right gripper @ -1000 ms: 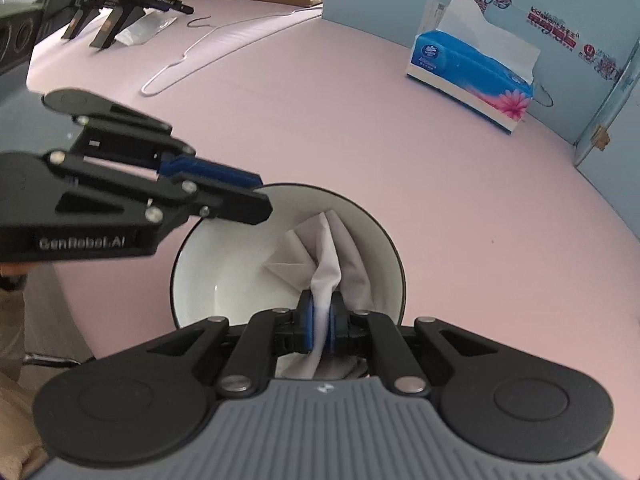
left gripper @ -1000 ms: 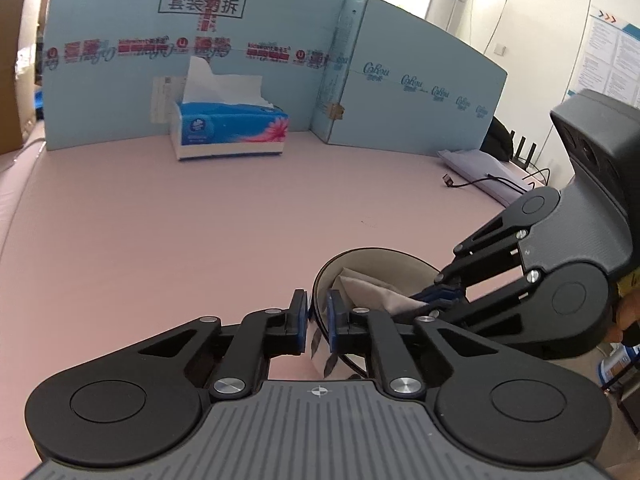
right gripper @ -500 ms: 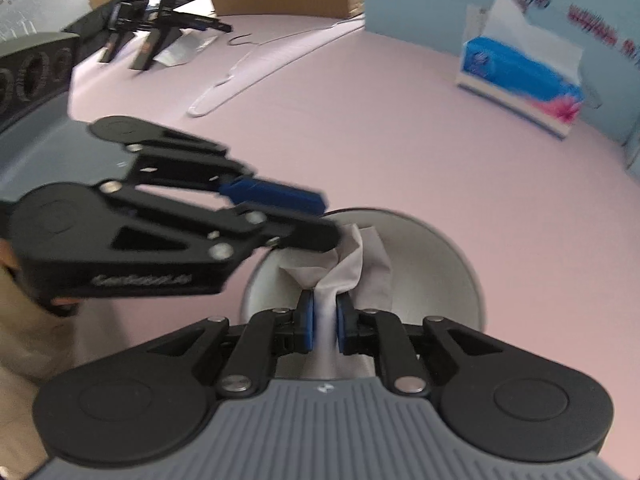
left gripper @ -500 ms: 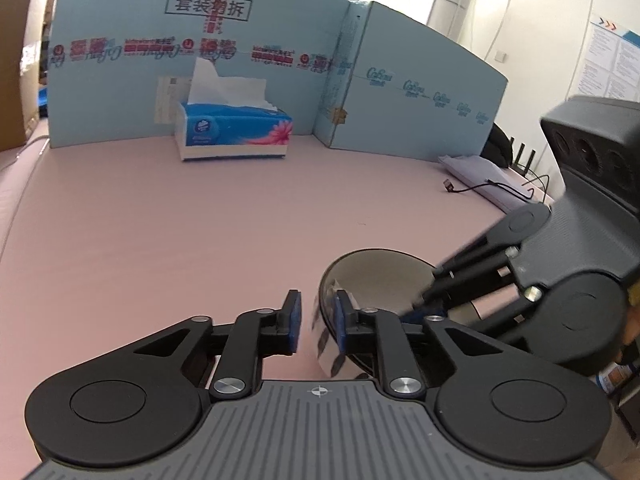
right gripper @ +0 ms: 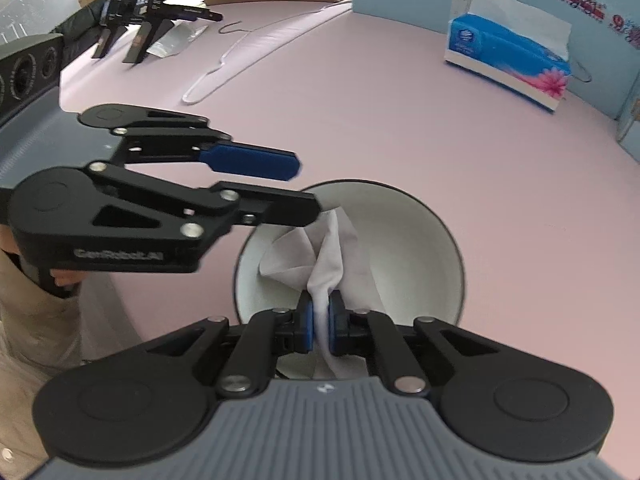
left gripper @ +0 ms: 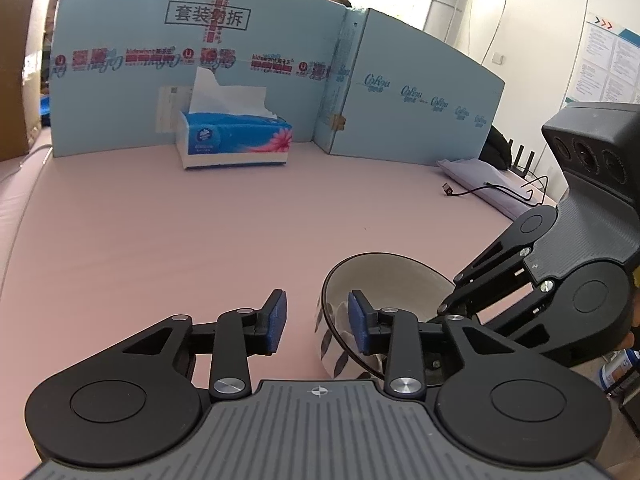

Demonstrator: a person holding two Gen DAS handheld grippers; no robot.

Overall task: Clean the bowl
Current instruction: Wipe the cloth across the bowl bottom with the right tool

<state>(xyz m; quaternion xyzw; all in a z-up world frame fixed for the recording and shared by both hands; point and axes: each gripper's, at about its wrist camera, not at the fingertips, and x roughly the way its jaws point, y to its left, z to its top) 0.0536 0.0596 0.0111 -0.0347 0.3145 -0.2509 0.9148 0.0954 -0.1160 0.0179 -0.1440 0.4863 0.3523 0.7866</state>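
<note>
Bowl on pink table; left tongs opening astride rim, right tongs clamp tissue.

Both grippers share one build: the left gripper and the right gripper have black linkage arms with silver screws, blue pads and a ribbed grey body. White "GenRobot.AI" lettering marks the left one's side, and the person wears a beige sleeve.

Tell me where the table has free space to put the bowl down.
The pink table is bare between the tissue box and the bowl. It is crowded around the bowl, where both tools meet, and near the hanger.
</note>
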